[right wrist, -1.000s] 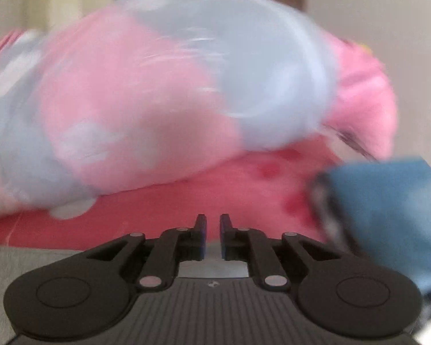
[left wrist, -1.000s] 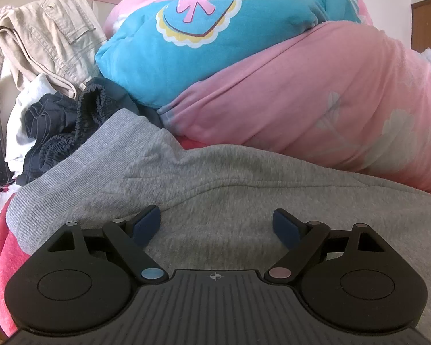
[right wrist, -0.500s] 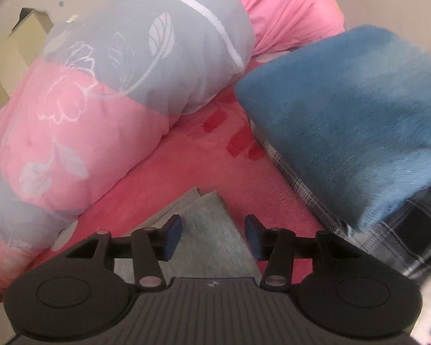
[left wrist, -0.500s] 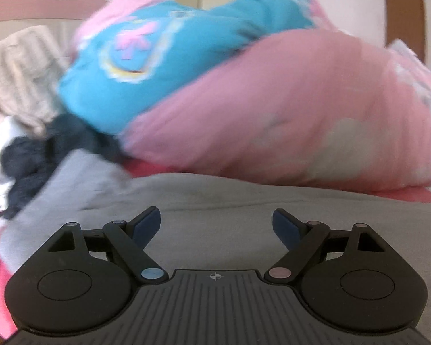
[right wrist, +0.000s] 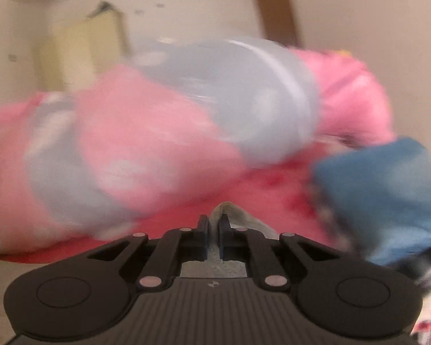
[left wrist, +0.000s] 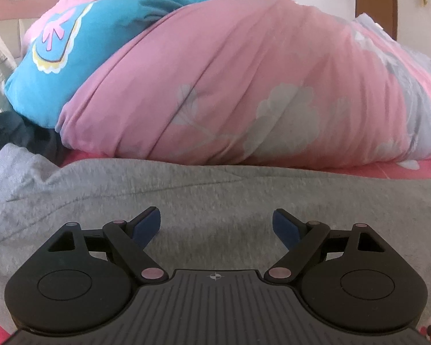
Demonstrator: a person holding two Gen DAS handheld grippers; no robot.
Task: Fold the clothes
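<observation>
— Grey garment point(left wrist: 215, 189): on the left camera it lies flat under and ahead of the left gripper point(left wrist: 216, 224), jaws released and wide, nothing between them.

— The right camera, blurred, shows the right gripper point(right wrist: 212, 224) just clenched on a corner of it. A blue folded cloth point(right wrist: 388, 189) is right of the jaws, and the pink quilt point(right wrist: 146, 143), bed and cream walls beyond.

Bedroom, rolled quilt point(left wrist: 244, 86), wardrobe point(right wrist: 80, 43)
</observation>
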